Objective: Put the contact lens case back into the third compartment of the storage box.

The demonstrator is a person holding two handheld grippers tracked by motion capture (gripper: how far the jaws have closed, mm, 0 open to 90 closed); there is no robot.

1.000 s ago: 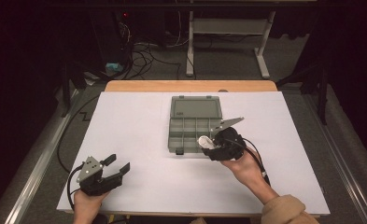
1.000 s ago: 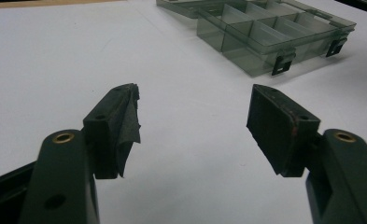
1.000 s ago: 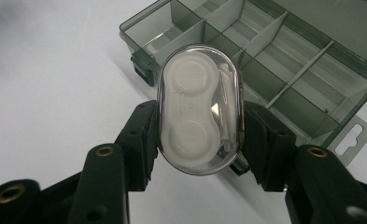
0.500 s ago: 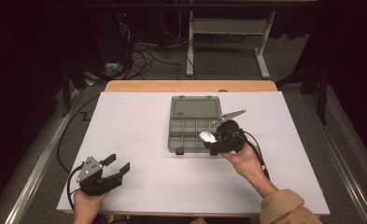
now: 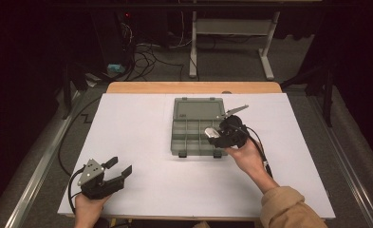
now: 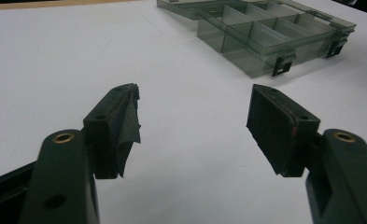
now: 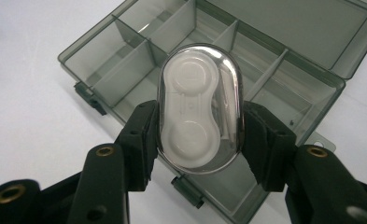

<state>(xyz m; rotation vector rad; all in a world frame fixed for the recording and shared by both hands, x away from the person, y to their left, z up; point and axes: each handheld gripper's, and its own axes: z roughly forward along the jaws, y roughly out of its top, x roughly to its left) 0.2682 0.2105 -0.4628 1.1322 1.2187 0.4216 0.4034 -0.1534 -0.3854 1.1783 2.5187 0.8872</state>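
Right gripper [image 7: 200,140] clamped an unlabelled clear oval case [image 7: 199,108] over the grey compartment box [image 7: 125,60]; left gripper [image 6: 195,126] spread, holding nothing.

- At the centre of the high view we find the compartment box [image 5: 197,128] lying open on the table [image 5: 141,123], its lid toward the upper edge.
- The right gripper [image 5: 218,135] hangs over the box's lower right compartments, a small oval case [image 7: 199,108] between its jaws.
- The left gripper [image 5: 119,170] sits at lower left, well apart from the box.
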